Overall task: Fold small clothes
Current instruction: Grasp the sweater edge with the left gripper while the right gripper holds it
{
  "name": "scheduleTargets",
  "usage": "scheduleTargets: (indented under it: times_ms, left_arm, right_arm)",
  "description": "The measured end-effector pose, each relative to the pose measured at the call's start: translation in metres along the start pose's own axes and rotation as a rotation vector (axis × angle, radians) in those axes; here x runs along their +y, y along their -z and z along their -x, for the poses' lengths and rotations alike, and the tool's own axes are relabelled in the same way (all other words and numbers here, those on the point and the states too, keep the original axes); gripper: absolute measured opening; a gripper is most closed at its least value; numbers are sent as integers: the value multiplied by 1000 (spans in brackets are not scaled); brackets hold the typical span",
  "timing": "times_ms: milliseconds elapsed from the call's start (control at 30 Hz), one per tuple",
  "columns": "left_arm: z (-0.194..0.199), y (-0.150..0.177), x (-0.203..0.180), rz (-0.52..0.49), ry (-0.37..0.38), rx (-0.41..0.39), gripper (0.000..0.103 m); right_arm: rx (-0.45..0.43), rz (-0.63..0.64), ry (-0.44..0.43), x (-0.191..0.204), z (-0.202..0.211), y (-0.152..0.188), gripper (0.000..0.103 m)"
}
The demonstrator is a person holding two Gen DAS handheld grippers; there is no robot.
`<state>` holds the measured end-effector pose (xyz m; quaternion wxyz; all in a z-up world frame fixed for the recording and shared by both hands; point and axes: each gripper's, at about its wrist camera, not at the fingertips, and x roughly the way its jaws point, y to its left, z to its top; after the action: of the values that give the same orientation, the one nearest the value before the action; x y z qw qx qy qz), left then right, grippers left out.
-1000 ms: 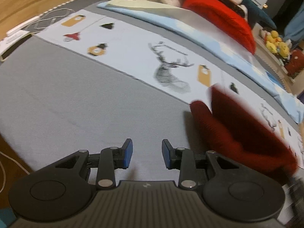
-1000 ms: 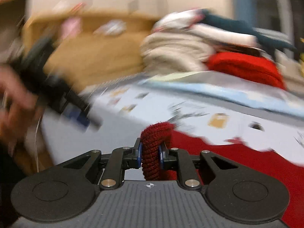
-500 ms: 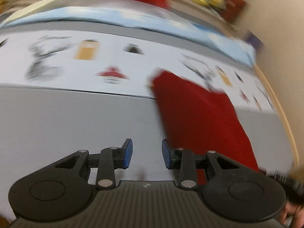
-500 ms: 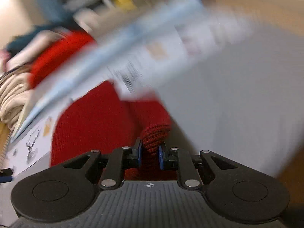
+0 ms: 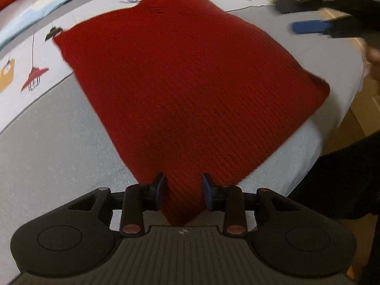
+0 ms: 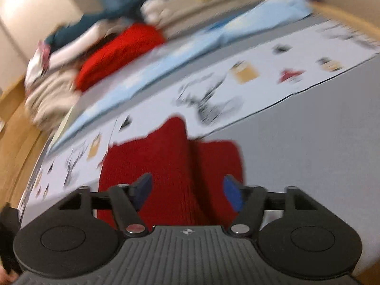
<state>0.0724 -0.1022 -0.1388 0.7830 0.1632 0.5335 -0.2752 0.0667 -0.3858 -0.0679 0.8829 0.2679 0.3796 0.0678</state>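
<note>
left wrist view: one dark red ribbed knit cloth lies flat on the grey bed sheet, its near corner between the left gripper's parted jaws without touching them, and the blurred right gripper at two o'clock. right wrist view: the right gripper, its jaws just sprung wide apart, hangs over the same cloth, nothing clamped; one patterned white sheet at twelve o'clock and one bright red knit bundle at eleven.

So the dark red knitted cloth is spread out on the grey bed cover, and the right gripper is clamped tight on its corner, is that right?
Not quite. The dark red knitted cloth does lie on the grey bed cover, but the right gripper is not clamped: its jaws have just been opening and stand wide apart over the cloth, as the right wrist view shows.
</note>
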Motion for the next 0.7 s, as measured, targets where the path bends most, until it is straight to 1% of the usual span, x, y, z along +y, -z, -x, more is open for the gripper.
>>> scheduleTargets:
  times_ms: [100, 133, 167, 200, 233, 267, 300, 367, 400, 433, 467, 500, 533, 567, 600, 633, 700]
  left_arm:
    - [4, 0, 12, 87, 50, -14, 37]
    - [4, 1, 17, 118, 63, -14, 37]
    - [4, 1, 20, 138, 71, -12, 37]
    - [4, 2, 22, 147, 77, -15, 37]
    - [5, 2, 24, 148, 79, -19, 38]
    - [7, 4, 25, 147, 79, -26, 38]
    - [8, 4, 25, 150, 83, -33, 39]
    - [12, 7, 26, 160, 100, -53, 45]
    - [18, 4, 27, 159, 101, -60, 48]
    - [16, 4, 26, 150, 95, -58, 49]
    - [13, 5, 25, 142, 88, -45, 49]
    - [10, 5, 23, 138, 82, -31, 49]
    - [6, 5, 22, 135, 79, -17, 49]
    - [4, 5, 20, 130, 82, -11, 49]
    - [9, 5, 25, 125, 83, -14, 49]
    - [8, 4, 23, 125, 83, -20, 49]
    - [15, 3, 32, 149, 93, -32, 49]
  right_arm:
    - [87, -34, -22, -3, -36, 8, 73]
    - [131, -54, -13, -2, -48, 13, 72]
    - [158, -65, -11, -1, -56, 13, 68]
    - [158, -57, -31, 5, -57, 15, 53]
    - [154, -29, -55, 10, -56, 17, 27]
    - [129, 4, -62, 15, -51, 17, 21]
    - [92, 11, -76, 17, -42, 17, 18]
    - [-4, -72, -156, 10, -15, 15, 17]
    - [-31, -105, -184, 5, -7, 14, 17]
    - [-43, -108, -184, 2, 2, 16, 17]
    - [-31, -81, -145, 0, 3, 19, 17]
    - [7, -43, -79, 0, -1, 22, 17]
    - [74, -24, -9, -5, -13, 27, 19]
    - [141, -36, 47, -12, -25, 33, 20]
    - [178, -58, 73, -18, -32, 37, 24]
    - [177, -66, 78, -20, -32, 37, 30]
    - [101, -42, 67, -14, -17, 32, 33]
